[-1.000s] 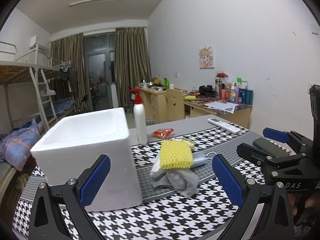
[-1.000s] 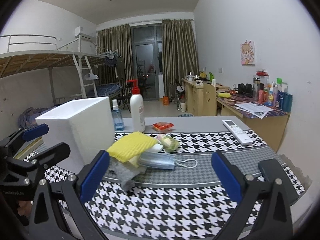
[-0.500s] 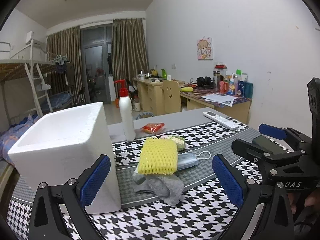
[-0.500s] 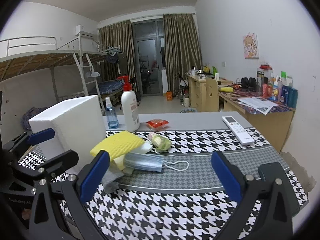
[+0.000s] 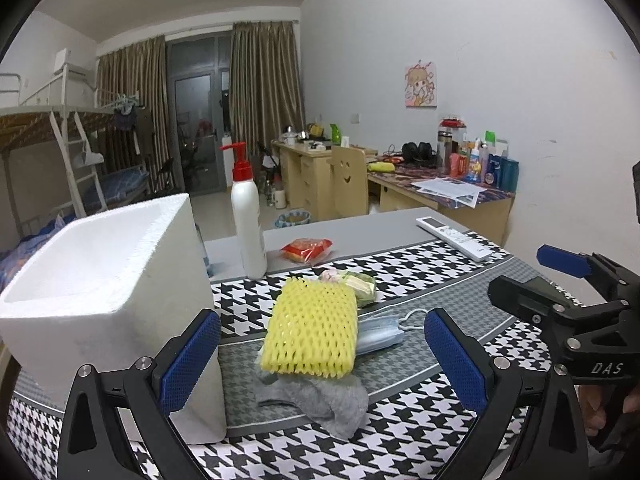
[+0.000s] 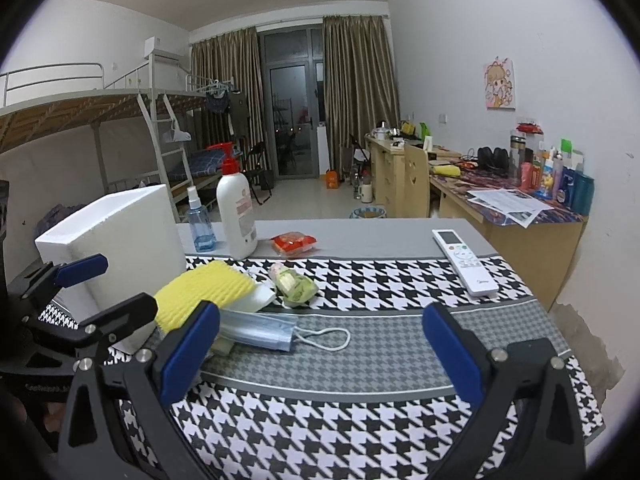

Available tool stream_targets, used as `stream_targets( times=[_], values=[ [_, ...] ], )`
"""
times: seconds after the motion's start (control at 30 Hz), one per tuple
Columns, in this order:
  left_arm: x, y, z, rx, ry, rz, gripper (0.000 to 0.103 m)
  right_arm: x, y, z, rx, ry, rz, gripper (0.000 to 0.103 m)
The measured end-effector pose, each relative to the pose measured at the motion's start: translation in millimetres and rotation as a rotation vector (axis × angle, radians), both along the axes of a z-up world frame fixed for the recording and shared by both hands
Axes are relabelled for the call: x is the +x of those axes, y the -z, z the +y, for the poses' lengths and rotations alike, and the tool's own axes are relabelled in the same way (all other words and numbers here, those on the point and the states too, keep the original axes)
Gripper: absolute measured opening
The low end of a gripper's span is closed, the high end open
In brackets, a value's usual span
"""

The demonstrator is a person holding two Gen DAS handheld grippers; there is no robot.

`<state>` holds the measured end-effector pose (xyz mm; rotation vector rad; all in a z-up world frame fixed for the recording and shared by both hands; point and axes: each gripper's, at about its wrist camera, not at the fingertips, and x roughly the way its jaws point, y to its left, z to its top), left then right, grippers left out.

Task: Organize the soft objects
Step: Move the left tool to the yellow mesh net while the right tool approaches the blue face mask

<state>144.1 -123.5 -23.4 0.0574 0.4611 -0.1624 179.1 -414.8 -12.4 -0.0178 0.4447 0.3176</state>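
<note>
A yellow foam net sleeve lies on a grey cloth, with a blue face mask beside it and a green wrapped soft item behind. A white foam box stands open-topped to the left. My left gripper is open and empty, just in front of the yellow sleeve. My right gripper is open and empty above the mat; the mask, yellow sleeve and green item lie ahead and left of it.
A white pump bottle, a red snack packet and a white remote lie on the table behind the pile. A small blue spray bottle stands by the box. The table's right edge is near the remote.
Both grippers have drifted closer to the pile, and the left view has swung so the yellow sleeve sits between its fingers. Nothing on the table has moved.
</note>
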Motion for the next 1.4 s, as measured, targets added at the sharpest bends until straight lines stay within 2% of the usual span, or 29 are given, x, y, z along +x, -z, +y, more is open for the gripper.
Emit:
stream_targets(
  times=[0.33, 0.43, 0.97, 1.23, 1.4],
  values=[
    [26.4, 13.7, -3.2, 0.030, -0.042, 0.070, 0.101, 29.1, 9.9, 4.6, -0.033, -0.033, 0.068, 0.103],
    [29.7, 18.4, -4.1, 0.048, -0.046, 0.073, 0.099, 33.3, 11.8, 9.8, -0.044, -0.060, 0.081, 0.103],
    [47.1, 21.2, 20.4, 0.039, -0.162, 0.095, 0.098, 48.0, 20.1, 30.0, -0.066, -0.137, 0.129, 0.103],
    [52.2, 28.5, 18.5, 0.034, -0.108, 0.149, 0.084, 53.2, 25.9, 36.4, -0.077, -0.171, 0.163, 0.103],
    [55.5, 31.4, 17.8, 0.027, -0.091, 0.164, 0.079, 56.3, 29.4, 41.2, -0.085, -0.194, 0.183, 0.103]
  ],
)
